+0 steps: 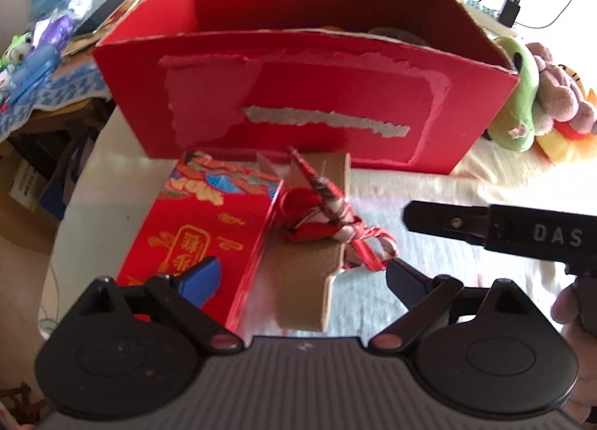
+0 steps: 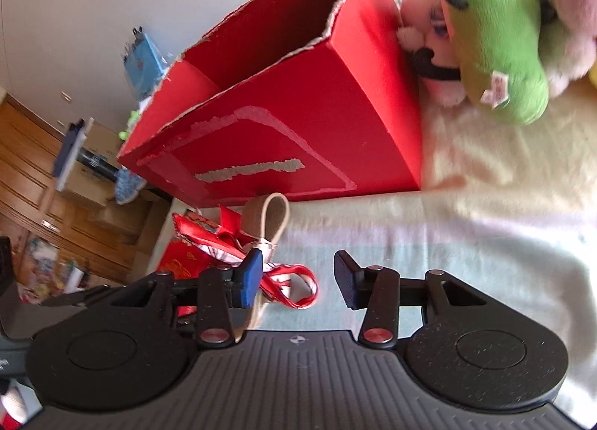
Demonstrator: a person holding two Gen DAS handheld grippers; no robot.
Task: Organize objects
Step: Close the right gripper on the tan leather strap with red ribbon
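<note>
While both claws gape wide and hold nothing, the red ribbon toy (image 1: 324,221) lies between the left gripper (image 1: 302,273) fingers; the right gripper (image 2: 296,279) hides part of it.

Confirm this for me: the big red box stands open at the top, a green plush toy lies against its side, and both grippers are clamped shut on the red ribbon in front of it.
Not quite. Both grippers are open: the left gripper and right gripper hold nothing, as each wrist view shows. The red ribbon lies loose between the right one's fingers. The red box is open-topped, with the green plush toy against its side.
</note>
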